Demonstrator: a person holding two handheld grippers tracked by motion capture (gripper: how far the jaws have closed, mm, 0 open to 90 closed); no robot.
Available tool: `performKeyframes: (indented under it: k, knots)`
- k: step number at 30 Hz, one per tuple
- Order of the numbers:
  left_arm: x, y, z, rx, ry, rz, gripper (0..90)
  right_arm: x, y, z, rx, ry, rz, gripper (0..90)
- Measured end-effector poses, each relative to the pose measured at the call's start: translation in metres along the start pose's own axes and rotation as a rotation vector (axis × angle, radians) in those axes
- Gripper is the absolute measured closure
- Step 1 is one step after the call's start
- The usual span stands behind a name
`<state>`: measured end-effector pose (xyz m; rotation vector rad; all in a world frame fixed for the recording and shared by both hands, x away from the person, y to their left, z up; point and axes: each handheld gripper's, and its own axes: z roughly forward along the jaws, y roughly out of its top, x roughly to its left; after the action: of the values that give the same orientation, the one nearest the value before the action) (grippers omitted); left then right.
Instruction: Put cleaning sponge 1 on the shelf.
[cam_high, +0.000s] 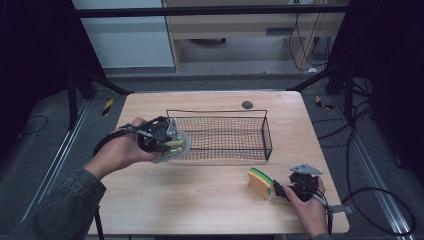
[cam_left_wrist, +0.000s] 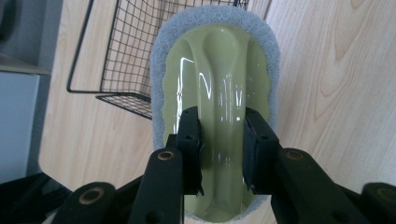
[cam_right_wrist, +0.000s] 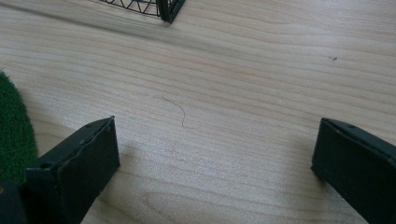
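Note:
A scrubber with a glossy pale green handle and a grey-white foam rim is clamped by its raised middle ridge in my left gripper. In the high view the left gripper holds the scrubber above the table at the left end of the black wire basket. My right gripper rests low over the wood with its jaws wide apart and nothing between them. A yellow and green sponge stands just left of the right gripper; its green face shows beside the left jaw.
The wire basket stands mid-table and looks to have nothing in it; its corner lies ahead of the right gripper. A small dark disc sits near the far edge. The wooden table has bare room in front.

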<state>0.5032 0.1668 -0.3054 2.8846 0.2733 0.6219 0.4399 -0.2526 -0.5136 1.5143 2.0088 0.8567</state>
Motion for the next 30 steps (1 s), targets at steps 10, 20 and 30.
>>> performKeyframes:
  k: [10, 20, 30]
  knots:
    - [0.003, 0.015, 0.007, 0.003, 0.055, 0.047, 71.0, 0.000, 0.000, 0.000, -0.002, 0.000, -0.001, 0.8]
    - [0.009, 0.031, 0.008, -0.002, 0.091, 0.080, 70.9, 0.000, 0.000, 0.000, -0.001, 0.000, 0.001, 0.8]
    - [0.014, 0.041, 0.012, -0.018, 0.099, 0.104, 71.0, 0.001, 0.001, 0.001, -0.002, -0.001, -0.003, 0.8]
